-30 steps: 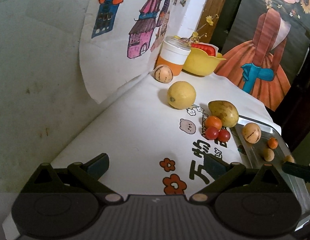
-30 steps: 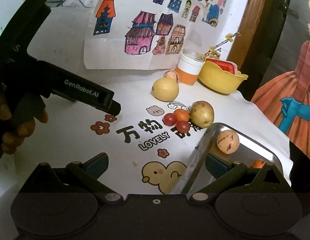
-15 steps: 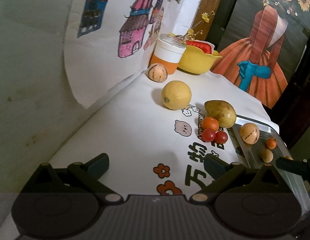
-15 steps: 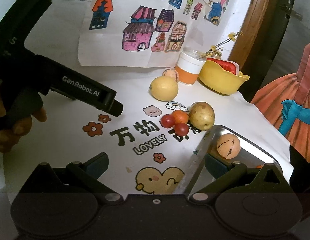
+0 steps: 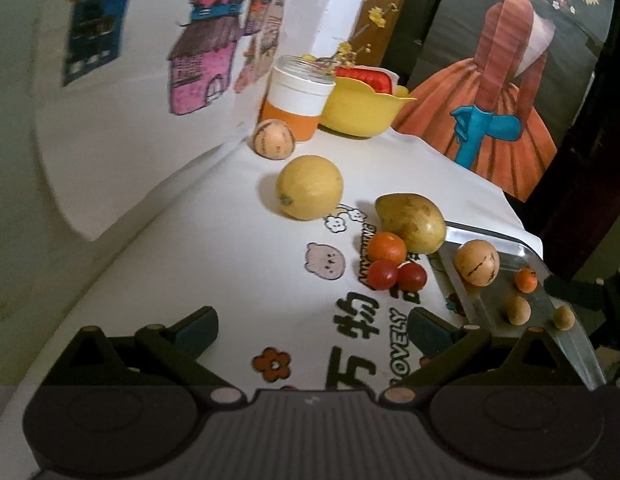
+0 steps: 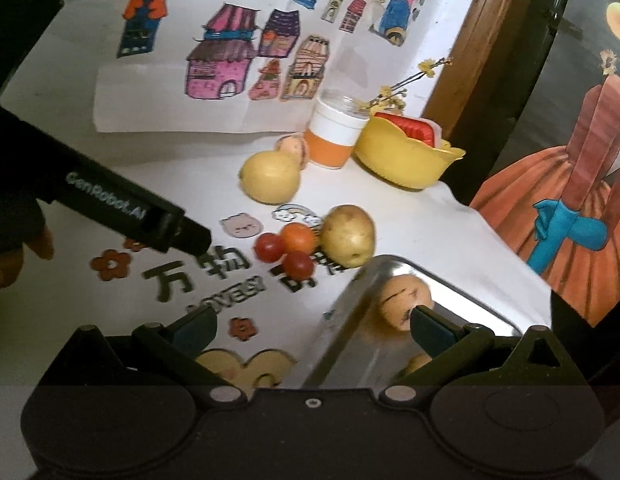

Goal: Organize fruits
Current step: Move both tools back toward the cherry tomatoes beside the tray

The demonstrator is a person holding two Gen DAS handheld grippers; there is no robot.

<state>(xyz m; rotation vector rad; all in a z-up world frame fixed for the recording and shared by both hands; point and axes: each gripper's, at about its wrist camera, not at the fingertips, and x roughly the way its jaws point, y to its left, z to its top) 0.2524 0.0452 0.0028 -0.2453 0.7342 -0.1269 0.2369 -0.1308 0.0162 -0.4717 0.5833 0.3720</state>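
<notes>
"GenRobot.AI" marks the left gripper (image 6: 190, 236), its fingers spread wide; the cloth reads "LOVELY" (image 6: 230, 294). Tomatoes (image 6: 284, 252) and mango (image 6: 349, 236) crowd beside the steel tray (image 6: 462, 296); the right gripper (image 6: 312, 330) gapes empty

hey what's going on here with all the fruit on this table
A person holds a gripper in each hand over a table of fruit, sorting it onto a metal tray. Both the left gripper and the right gripper are open and empty. A tan fruit and a few small ones already sit in the tray. A yellow citrus, a mango and three small red and orange fruits lie on the cloth.
</notes>
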